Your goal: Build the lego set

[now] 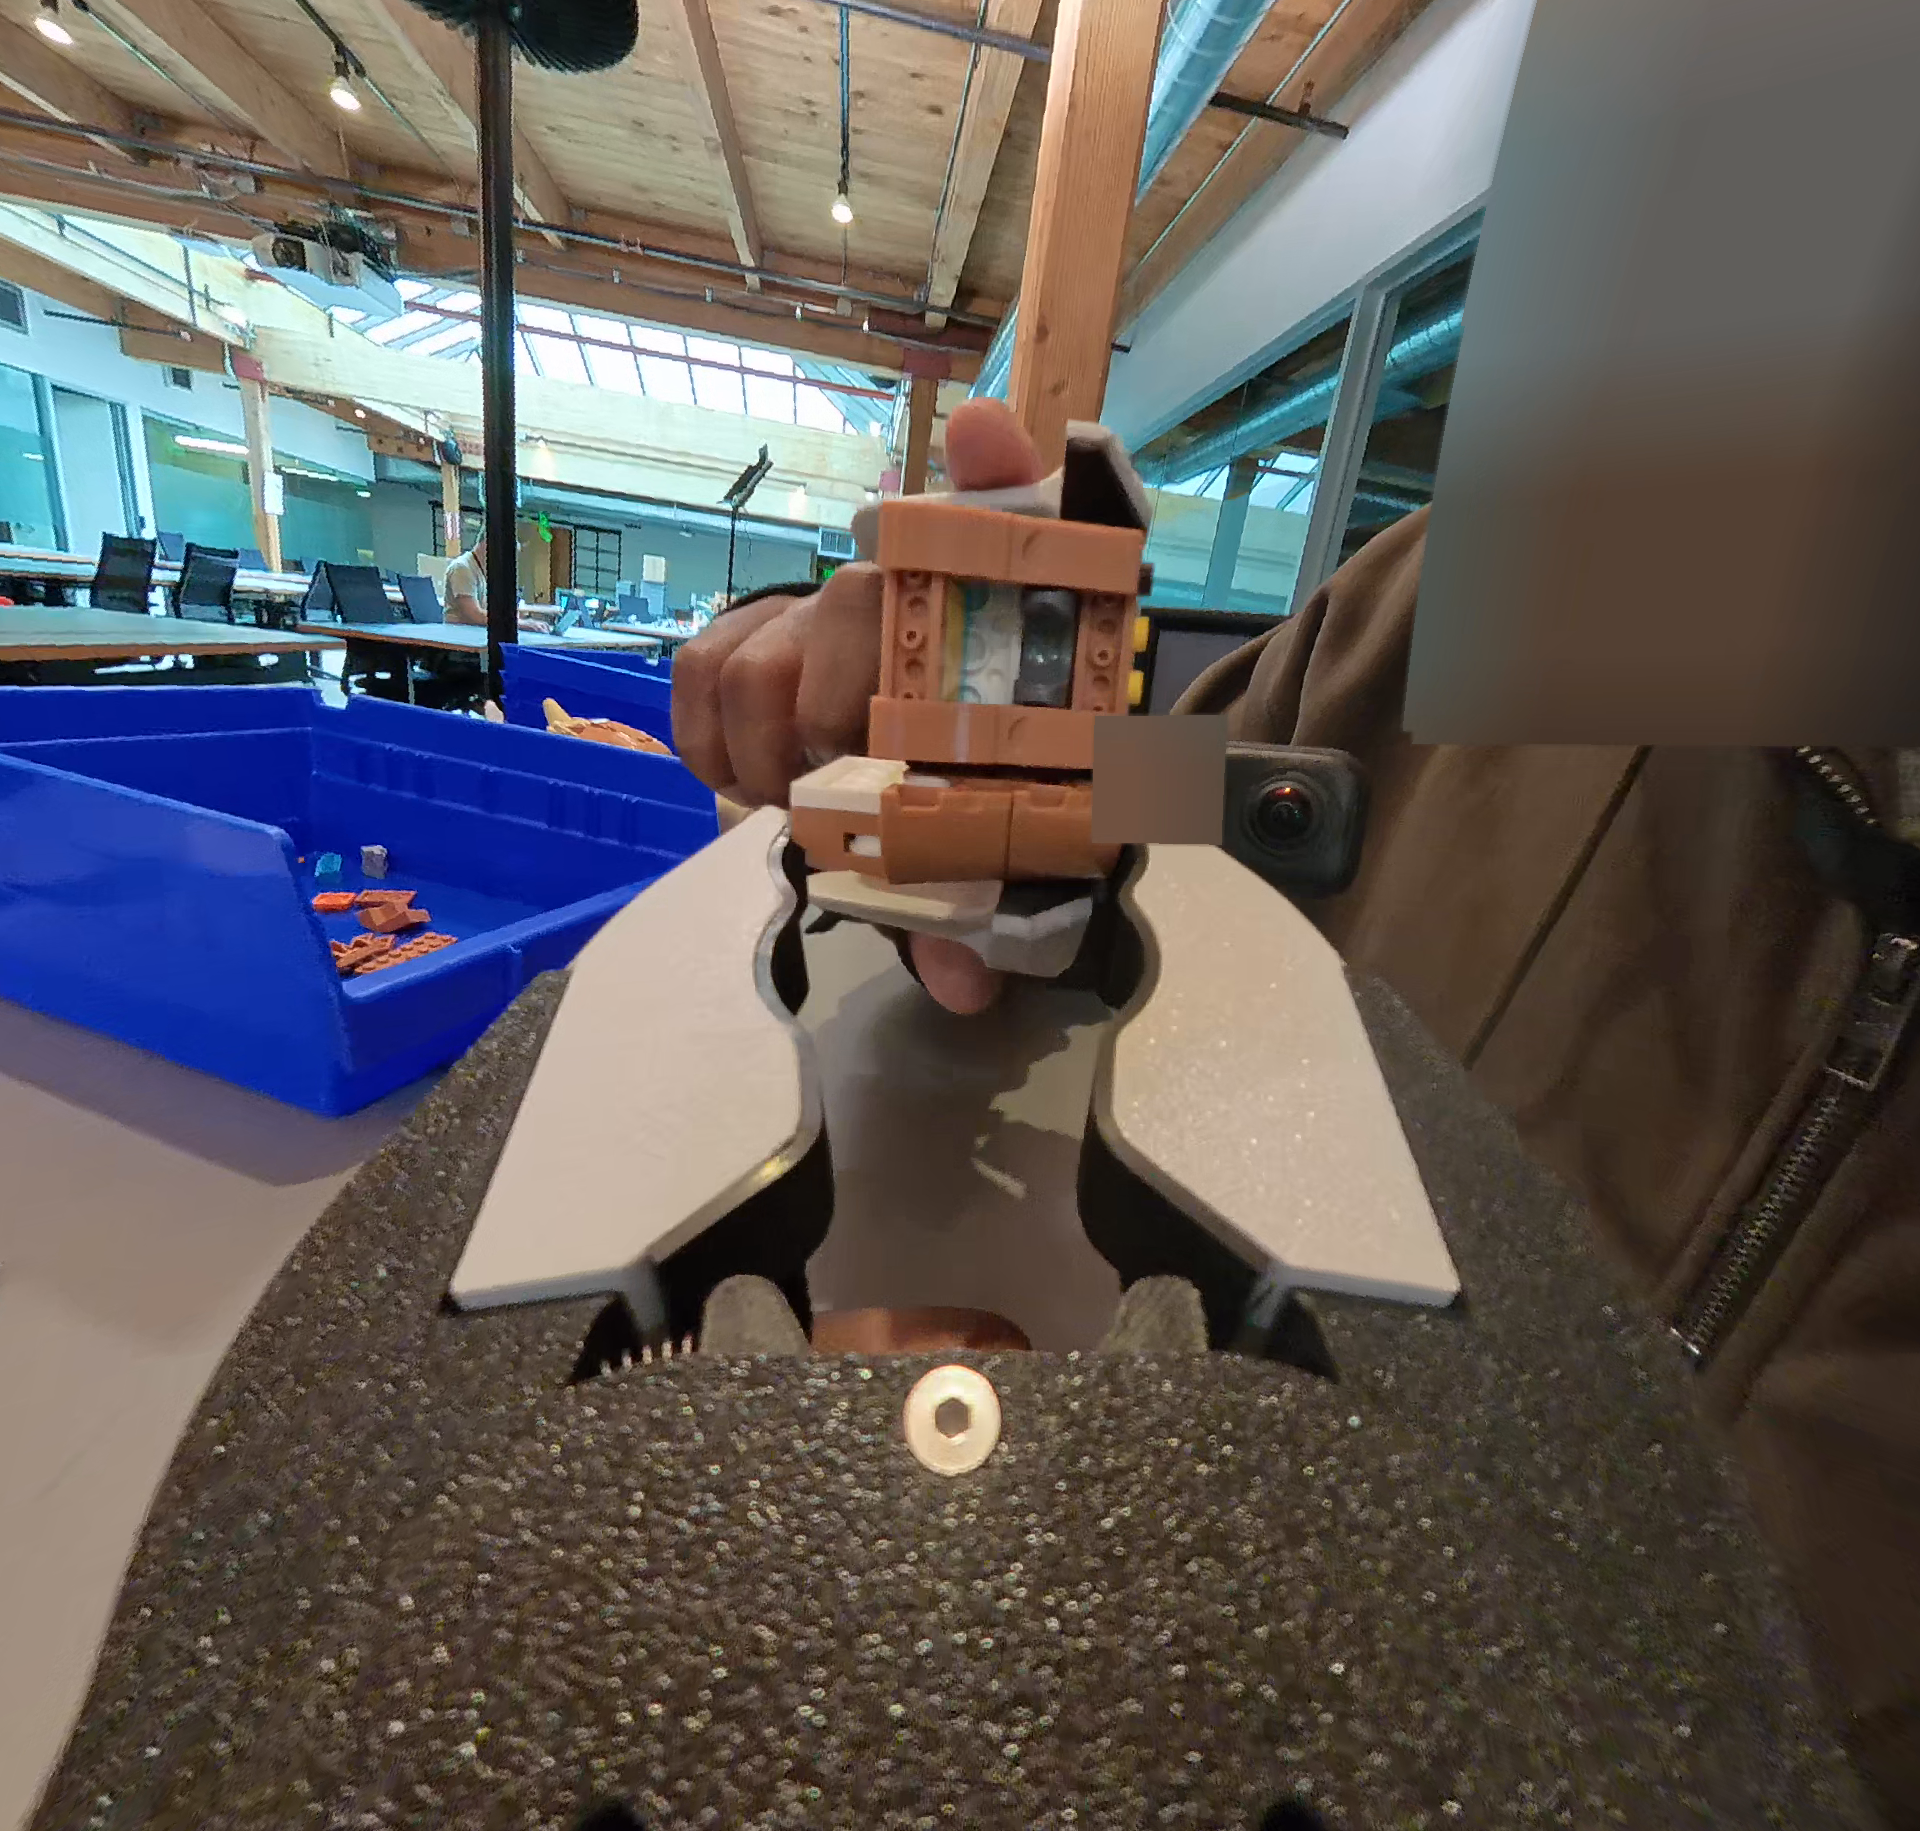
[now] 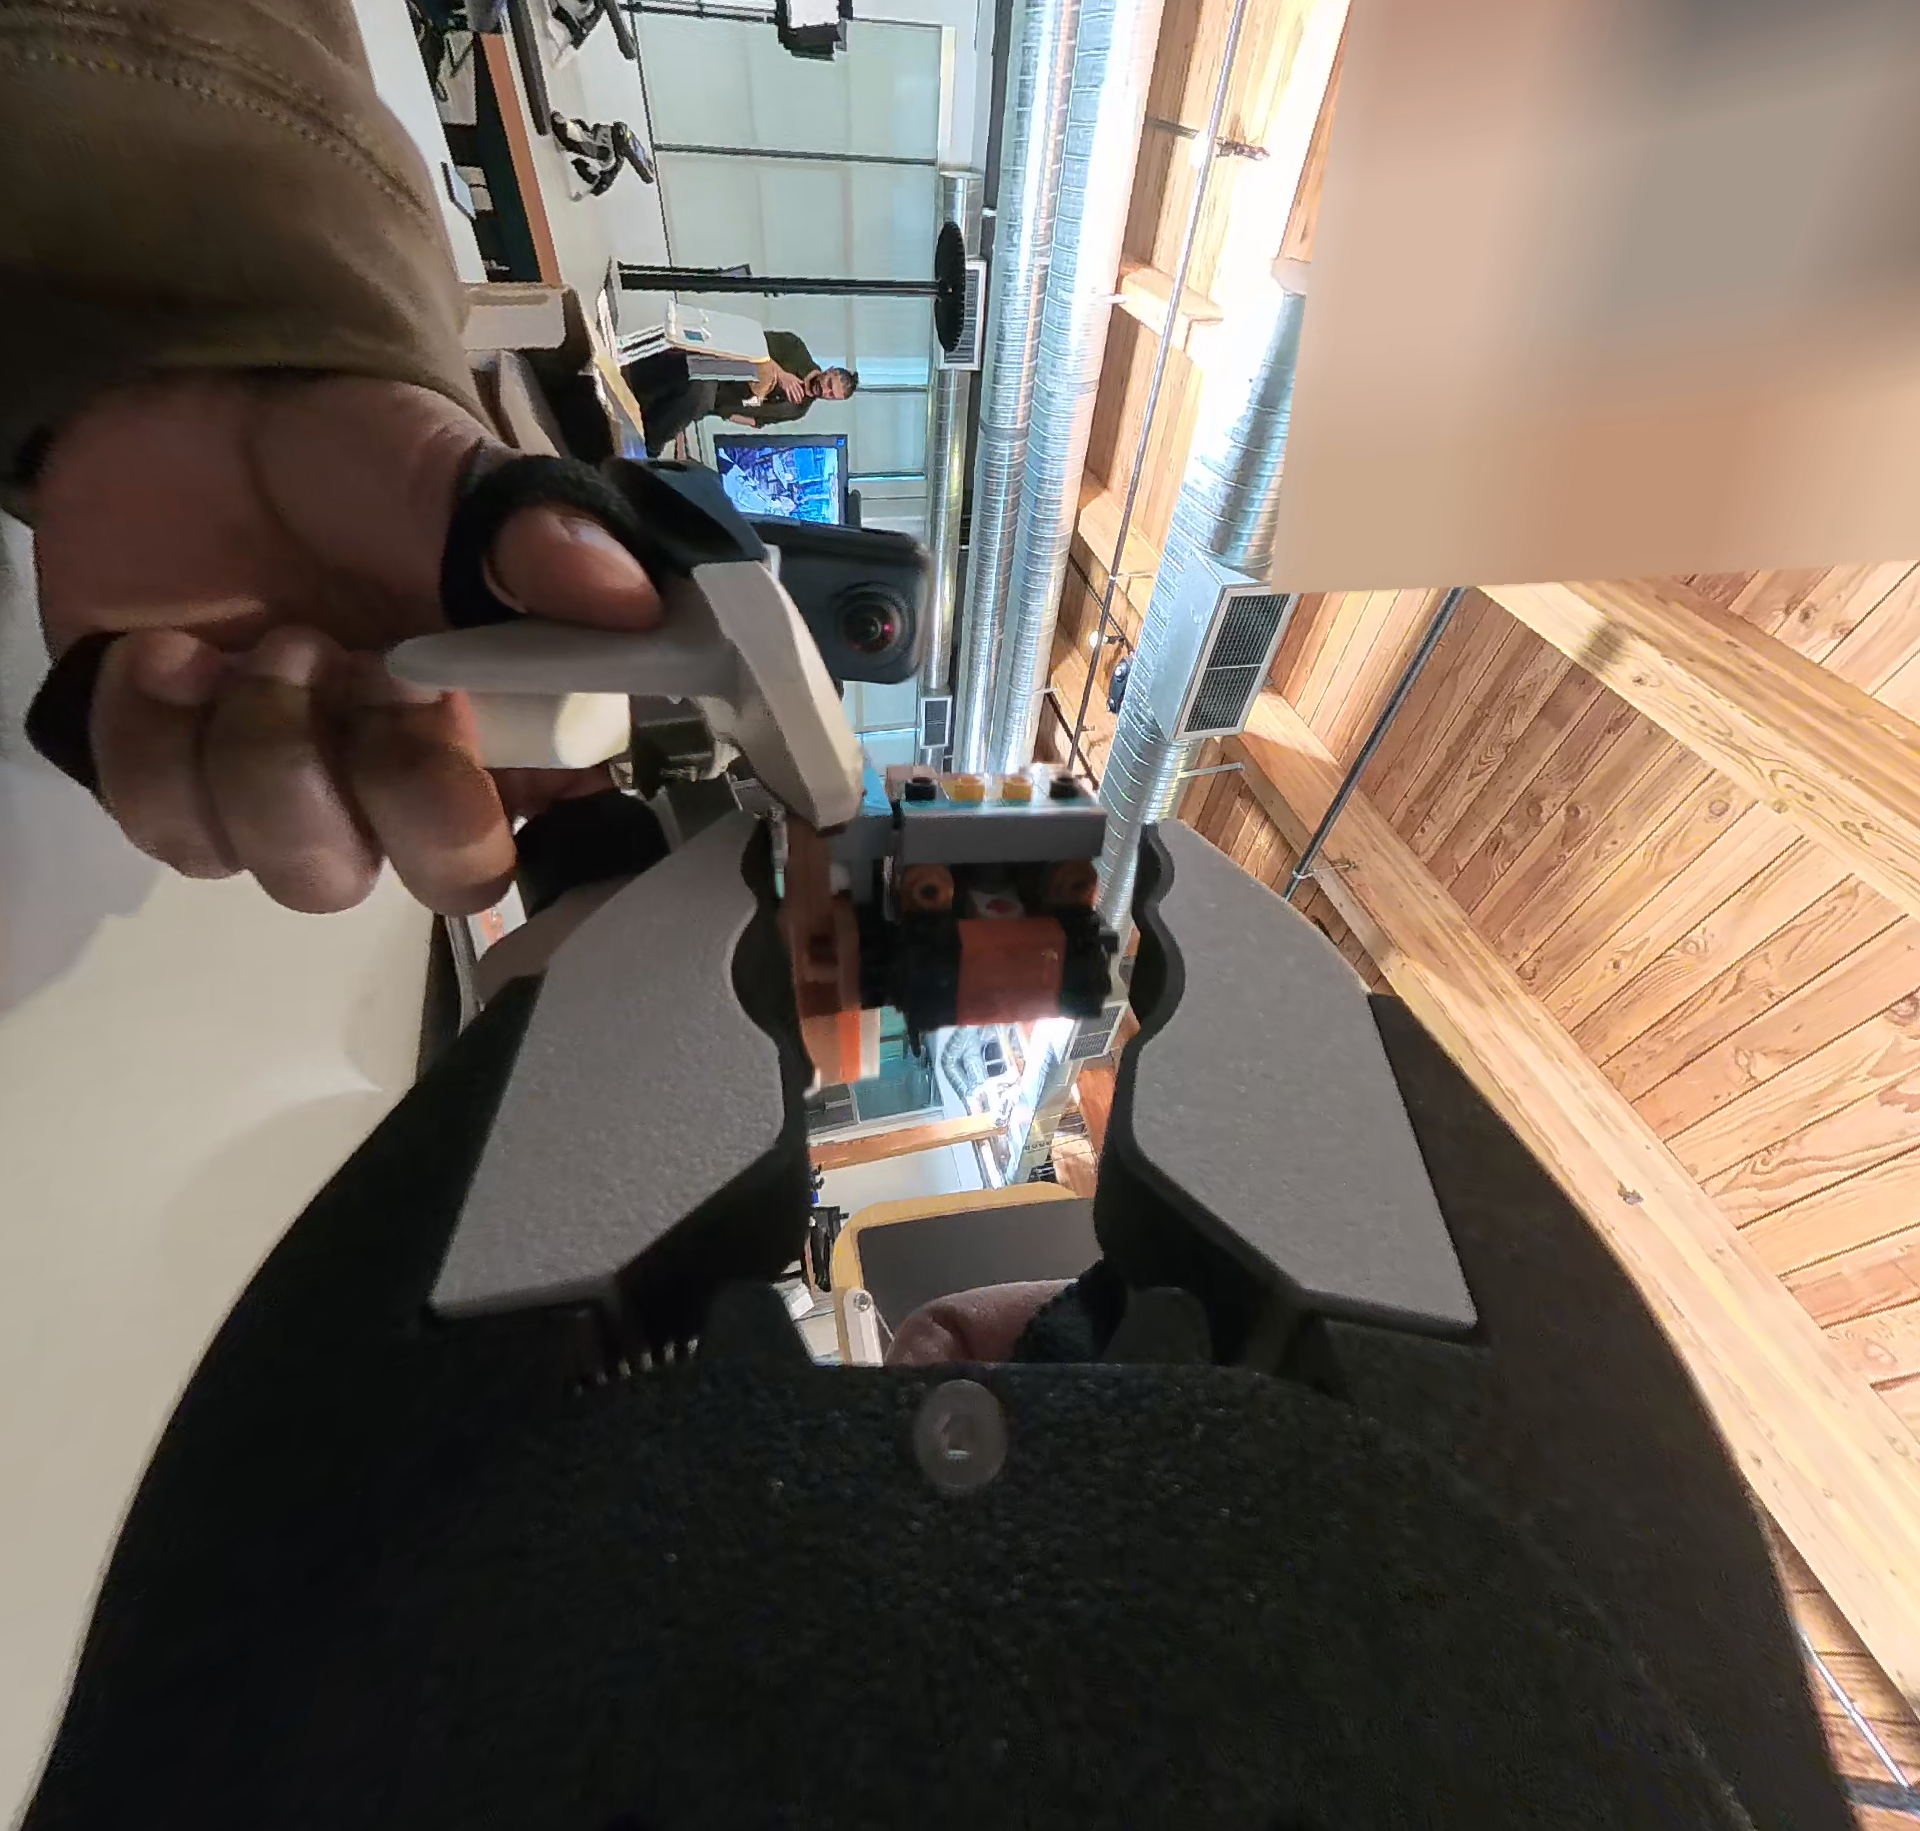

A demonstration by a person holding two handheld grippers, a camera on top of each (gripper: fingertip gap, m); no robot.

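Note:
A tan and brown lego model (image 1: 997, 638) is held up in the air between both grippers. My left gripper (image 1: 956, 877) is shut on its lower tan section (image 1: 966, 825), one fingertip on each side. The right gripper's fingers (image 1: 1101, 477) clamp the model from above and below in the left wrist view. In the right wrist view my right gripper (image 2: 961, 908) is shut on the model (image 2: 997, 950), which shows a grey top and a brown roller. One finger of the left gripper (image 2: 769, 680) reaches its left side.
A blue bin (image 1: 208, 898) on the white table (image 1: 104, 1262) at the left holds several loose brown pieces (image 1: 384, 924). A second blue bin (image 1: 582, 669) stands behind it. The person's brown jacket (image 1: 1662, 1002) fills the right side. The tips of both grippers are at nearly the same place.

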